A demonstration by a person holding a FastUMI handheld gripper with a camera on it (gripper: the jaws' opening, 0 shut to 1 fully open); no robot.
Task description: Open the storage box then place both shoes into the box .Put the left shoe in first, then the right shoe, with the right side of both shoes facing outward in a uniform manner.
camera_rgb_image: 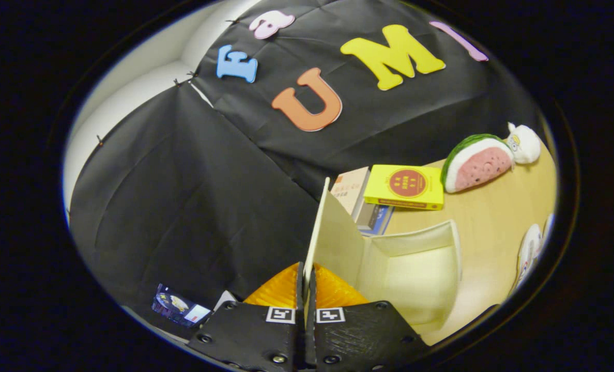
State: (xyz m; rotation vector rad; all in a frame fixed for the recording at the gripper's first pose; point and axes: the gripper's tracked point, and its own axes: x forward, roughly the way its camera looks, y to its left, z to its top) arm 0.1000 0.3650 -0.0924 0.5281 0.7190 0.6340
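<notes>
My gripper (305,279) is shut on the cream lid (333,232) of the storage box, both orange fingers (281,289) pressing its thin edge from either side. The lid stands raised, nearly upright, running away from the fingers. Just right of it the open cream box (415,258) lies on the wooden table, its inside bare. A white shoe (528,253) lies on the table to the right of the box, partly cut off.
Beyond the box lie a yellow book (405,187) and other books (356,199). A watermelon-slice plush (475,163) and a white plush toy (524,143) sit at the back of the wooden table (493,217). A small dark packet (178,306) lies left of the fingers.
</notes>
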